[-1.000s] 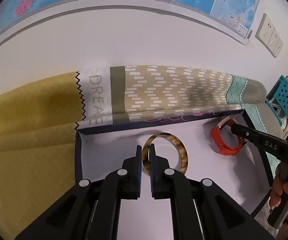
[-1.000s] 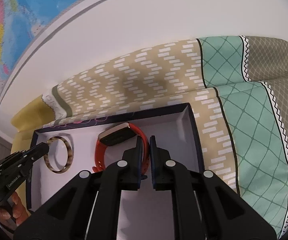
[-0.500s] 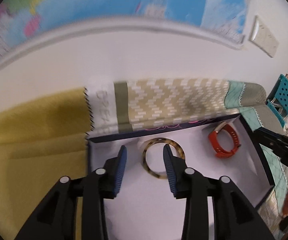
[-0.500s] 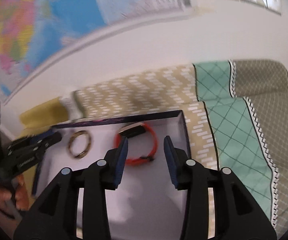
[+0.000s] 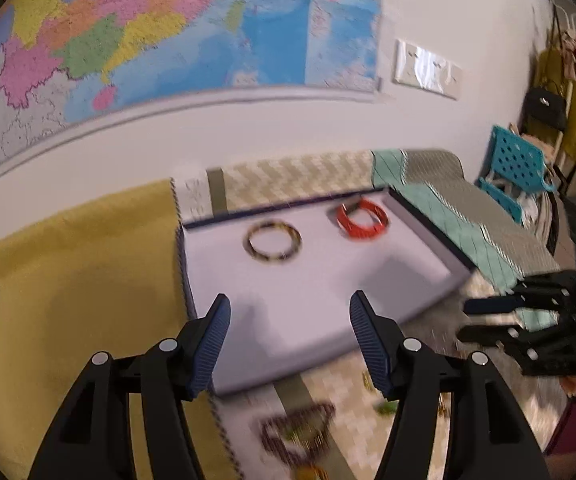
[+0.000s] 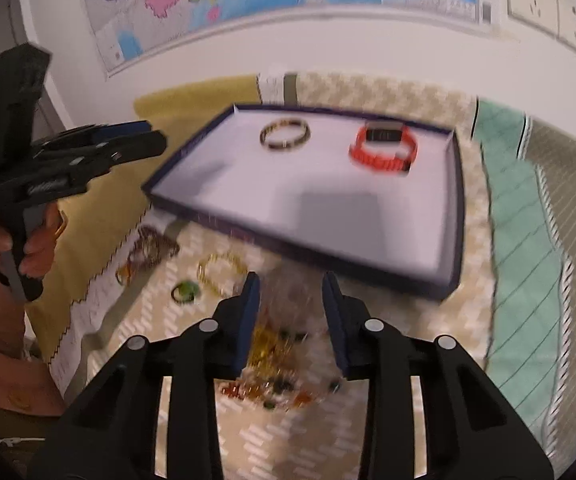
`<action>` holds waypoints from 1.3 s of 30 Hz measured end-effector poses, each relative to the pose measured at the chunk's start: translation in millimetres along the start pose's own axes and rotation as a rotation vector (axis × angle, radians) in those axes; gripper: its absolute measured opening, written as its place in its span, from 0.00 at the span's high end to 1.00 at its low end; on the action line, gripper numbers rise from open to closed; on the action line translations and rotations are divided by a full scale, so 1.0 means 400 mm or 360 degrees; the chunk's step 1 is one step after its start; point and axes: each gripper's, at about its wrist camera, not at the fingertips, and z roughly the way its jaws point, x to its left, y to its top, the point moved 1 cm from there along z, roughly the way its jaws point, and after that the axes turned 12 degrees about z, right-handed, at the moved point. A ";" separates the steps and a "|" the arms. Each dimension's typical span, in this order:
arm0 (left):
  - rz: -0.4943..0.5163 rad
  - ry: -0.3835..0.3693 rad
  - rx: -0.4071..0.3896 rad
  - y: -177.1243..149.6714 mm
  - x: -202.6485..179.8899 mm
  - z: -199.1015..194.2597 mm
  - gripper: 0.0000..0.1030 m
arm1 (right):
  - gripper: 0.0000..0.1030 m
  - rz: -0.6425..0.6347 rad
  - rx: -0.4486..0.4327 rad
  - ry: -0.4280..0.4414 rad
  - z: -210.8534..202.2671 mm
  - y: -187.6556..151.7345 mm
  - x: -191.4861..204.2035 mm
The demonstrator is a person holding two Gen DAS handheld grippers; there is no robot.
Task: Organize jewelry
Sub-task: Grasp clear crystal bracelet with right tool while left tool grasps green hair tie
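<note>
A white tray with a dark blue rim (image 5: 427,220) (image 6: 303,258) lies on the patterned cloth. In it rest a tortoiseshell bangle (image 5: 274,241) (image 6: 285,135) and an orange watch band (image 5: 361,220) (image 6: 383,150), side by side at the far end. My left gripper (image 5: 289,336) is open and empty, above the tray's near left corner. My right gripper (image 6: 289,312) is open and empty, above loose jewelry in front of the tray. That loose jewelry includes a gold chain bracelet (image 6: 222,272), a green ring (image 6: 185,292) and a beaded necklace (image 5: 295,432).
A yellow cloth (image 5: 80,280) covers the table's left part and a teal and grey cloth (image 6: 527,240) the right. A wall with a map (image 5: 168,32) rises behind the tray. A blue perforated chair (image 5: 515,168) stands at the far right.
Both grippers have opened, letting go of the bangle and the orange band, and pulled back from the tray. The loose jewelry in front of the tray has come into view.
</note>
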 end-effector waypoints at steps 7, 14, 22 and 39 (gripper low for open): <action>-0.0074 -0.0063 0.0077 -0.083 -0.029 -0.002 0.42 | 0.69 -0.0056 0.0070 -0.0005 0.057 -0.013 0.039; -0.0105 -0.0088 0.0128 -0.120 -0.044 0.004 0.41 | 0.74 -0.0088 0.0101 -0.0002 0.080 -0.015 0.048; -0.0106 -0.0101 0.0121 -0.132 -0.046 -0.002 0.41 | 0.91 -0.0028 0.0009 0.0088 0.006 -0.008 0.036; 0.0041 -0.0245 0.0092 -0.168 -0.100 -0.026 0.41 | 0.91 0.0142 -0.0305 0.0190 -0.195 0.049 0.000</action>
